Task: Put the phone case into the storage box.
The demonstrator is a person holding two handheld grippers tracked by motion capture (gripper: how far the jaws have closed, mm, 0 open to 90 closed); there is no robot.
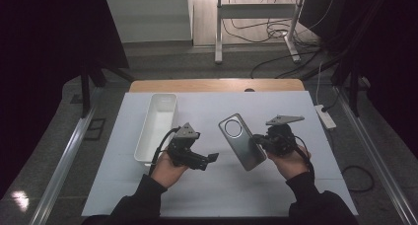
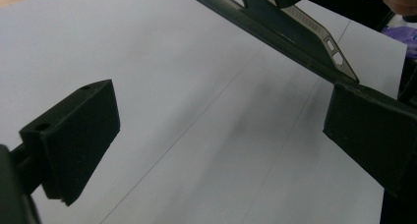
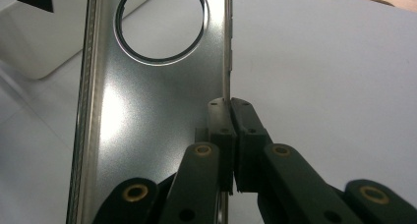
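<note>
A silver-grey phone case with a round camera ring is held tilted above the white table sheet. My right gripper is shut on its long right edge; in the right gripper view the case is pinched between the jaws of my right gripper. My left gripper stands open just left of the case with nothing between its fingers. In the left gripper view the case's dark edge crosses the top right, close above the right pad of my left gripper.
A long white bin stands at the left of the white sheet, and its corner shows in the right gripper view. The wooden table edge runs along the back. Cables and a power strip lie on the floor.
</note>
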